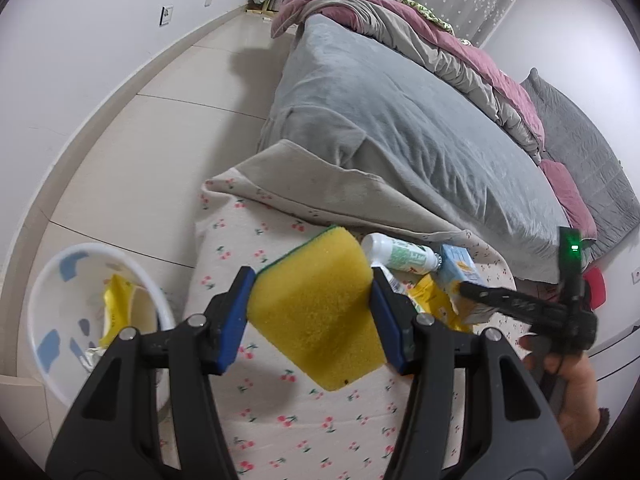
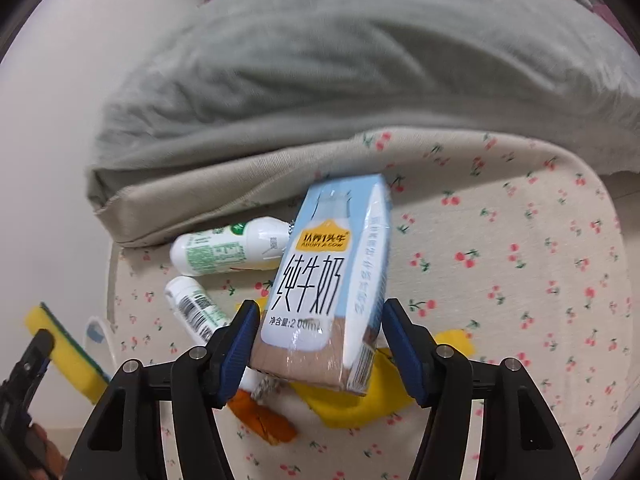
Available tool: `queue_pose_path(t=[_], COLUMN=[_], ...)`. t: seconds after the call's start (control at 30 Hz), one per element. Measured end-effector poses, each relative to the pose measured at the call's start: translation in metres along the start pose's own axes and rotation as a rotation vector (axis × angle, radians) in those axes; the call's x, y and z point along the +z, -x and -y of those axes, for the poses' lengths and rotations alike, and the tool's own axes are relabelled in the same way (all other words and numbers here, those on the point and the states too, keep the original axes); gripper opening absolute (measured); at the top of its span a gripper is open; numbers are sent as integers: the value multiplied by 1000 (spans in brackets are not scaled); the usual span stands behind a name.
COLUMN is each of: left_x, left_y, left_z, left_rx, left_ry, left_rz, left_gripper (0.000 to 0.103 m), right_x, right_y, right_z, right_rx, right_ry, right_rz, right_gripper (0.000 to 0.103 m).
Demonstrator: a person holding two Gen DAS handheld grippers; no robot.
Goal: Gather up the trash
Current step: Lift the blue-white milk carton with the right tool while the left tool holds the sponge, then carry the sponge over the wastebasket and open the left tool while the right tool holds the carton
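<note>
My left gripper (image 1: 310,312) is shut on a yellow sponge (image 1: 316,308) with a green scrub side, held above the cherry-print sheet (image 1: 280,412). My right gripper (image 2: 318,344) is shut on a blue and white milk carton (image 2: 332,280), lifted off the sheet (image 2: 500,280); the carton (image 1: 460,266) and right gripper (image 1: 464,290) also show in the left wrist view. Two white bottles with green labels (image 2: 224,252) (image 2: 196,308) lie behind the carton. A yellow wrapper (image 2: 360,396) and an orange scrap (image 2: 264,416) lie under it. The sponge (image 2: 60,348) shows at the left.
A white plastic basin (image 1: 48,320) stands on the tiled floor at the left and holds a yellow wrapper (image 1: 116,300). A grey blanket (image 1: 400,128) and pink quilt (image 1: 420,28) cover the bed beyond. A white wall (image 1: 80,40) runs along the left.
</note>
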State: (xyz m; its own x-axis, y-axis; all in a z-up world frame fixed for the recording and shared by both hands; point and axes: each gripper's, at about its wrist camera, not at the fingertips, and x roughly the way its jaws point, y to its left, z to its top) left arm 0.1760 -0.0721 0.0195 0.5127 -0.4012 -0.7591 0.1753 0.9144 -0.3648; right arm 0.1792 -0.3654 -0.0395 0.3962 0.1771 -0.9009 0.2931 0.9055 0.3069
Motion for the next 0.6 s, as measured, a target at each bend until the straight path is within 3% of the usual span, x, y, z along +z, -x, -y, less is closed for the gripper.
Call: queue_pose_path(t=[0.37,0.43,0.5,0.6], left_x=[-12,-16,-18,-19], left_y=[13,17,21,27], left_z=[-27,-33,-38,-46], left_rx=[28,36,46,58], left_ry=[3,3,2,3], left_rz=[15,19,27,38], left_gripper=[58,58,58,58], right_x=[-17,-20,-23,-27], right_y=[42,48,59,74], right_z=[13,12,14,15], right_rx=[79,92,110,144], right_ry=[25,33,38,49], right_rz=[75,91,104,114], right_gripper=[61,58,44,43])
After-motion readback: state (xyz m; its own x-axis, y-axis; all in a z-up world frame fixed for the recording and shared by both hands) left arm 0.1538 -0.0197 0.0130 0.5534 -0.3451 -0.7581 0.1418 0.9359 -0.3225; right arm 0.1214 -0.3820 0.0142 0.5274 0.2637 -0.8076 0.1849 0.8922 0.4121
